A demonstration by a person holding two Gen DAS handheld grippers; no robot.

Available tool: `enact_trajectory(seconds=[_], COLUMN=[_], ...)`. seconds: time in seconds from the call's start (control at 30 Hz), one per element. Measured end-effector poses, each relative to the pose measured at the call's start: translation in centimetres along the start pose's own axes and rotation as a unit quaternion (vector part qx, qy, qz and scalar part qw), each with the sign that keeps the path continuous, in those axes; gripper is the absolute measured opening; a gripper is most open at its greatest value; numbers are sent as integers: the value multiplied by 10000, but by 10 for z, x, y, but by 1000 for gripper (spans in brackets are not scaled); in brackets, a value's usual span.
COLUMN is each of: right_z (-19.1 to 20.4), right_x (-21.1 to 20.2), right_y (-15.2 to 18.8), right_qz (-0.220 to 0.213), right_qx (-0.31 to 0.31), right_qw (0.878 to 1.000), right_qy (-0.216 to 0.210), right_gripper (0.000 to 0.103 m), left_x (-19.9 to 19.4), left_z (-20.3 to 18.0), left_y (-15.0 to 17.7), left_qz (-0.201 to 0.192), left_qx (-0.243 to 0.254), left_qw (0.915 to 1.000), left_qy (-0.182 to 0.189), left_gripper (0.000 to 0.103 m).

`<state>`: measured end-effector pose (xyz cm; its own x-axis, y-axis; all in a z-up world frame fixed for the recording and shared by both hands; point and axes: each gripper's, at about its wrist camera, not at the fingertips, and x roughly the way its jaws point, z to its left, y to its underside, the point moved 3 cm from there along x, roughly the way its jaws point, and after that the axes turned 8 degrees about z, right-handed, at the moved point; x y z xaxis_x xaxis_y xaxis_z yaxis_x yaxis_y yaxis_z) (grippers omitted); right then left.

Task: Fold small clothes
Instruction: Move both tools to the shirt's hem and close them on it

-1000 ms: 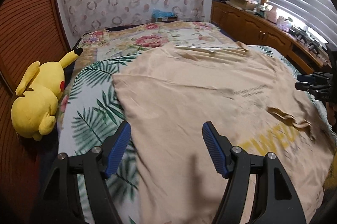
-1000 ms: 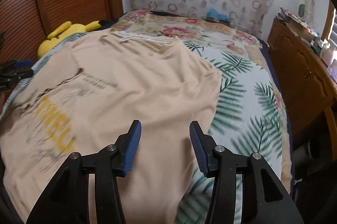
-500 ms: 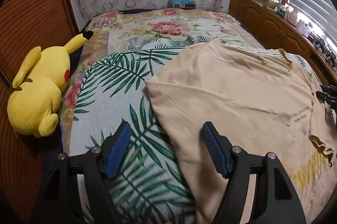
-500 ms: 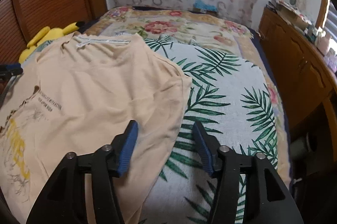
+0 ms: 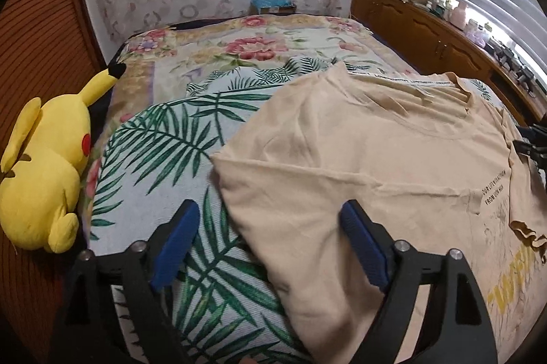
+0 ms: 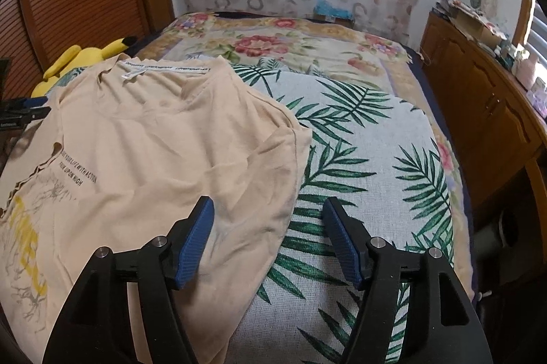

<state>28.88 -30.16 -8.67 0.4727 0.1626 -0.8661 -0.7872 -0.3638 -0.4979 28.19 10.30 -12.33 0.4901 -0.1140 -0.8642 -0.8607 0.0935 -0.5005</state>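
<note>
Both tongs, left (image 5: 266, 244) and right (image 6: 268, 239), have just been opening, empty, each straddling a side edge of the limp, light beige T-shirt (image 5: 386, 165) spread centre-frame on the bed (image 6: 376, 138); best pinched at those hems.

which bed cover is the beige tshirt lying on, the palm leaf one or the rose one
The palm-leaf cover, white with green fronds, nearer the tongs. The beige T-shirt lies on it; the rose-patterned cover lies beyond, toward the wall.
</note>
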Motion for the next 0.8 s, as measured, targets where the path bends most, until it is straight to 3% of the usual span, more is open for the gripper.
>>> enact_trajectory(seconds=[0.37, 0.47, 0.57, 0.73, 0.8], right_z=[0, 0, -3, -5, -5], right_x=[15, 15, 16, 18, 20], right_y=[-26, -27, -31, -37, -40], right_qz=[102, 114, 153, 145, 131], right_qx=[-104, -158, -163, -95, -99], right_qw=[9998, 9997, 9996, 9997, 9997], right_qy=[-102, -171, -165, -178, -185], right_gripper=[68, 58, 53, 48, 37], left_x=[1, -1, 1, 3, 3], left_z=[2, 10, 18, 20, 18], left_y=[-4, -10, -18, -24, -26], left_qz=[77, 65, 121, 166, 167], left_qx=[-41, -235, -371, -302, -238], left_qw=[9999, 9987, 9973, 9969, 9972], left_qy=[98, 444, 619, 713, 690], left_gripper=[89, 87, 78, 48, 34])
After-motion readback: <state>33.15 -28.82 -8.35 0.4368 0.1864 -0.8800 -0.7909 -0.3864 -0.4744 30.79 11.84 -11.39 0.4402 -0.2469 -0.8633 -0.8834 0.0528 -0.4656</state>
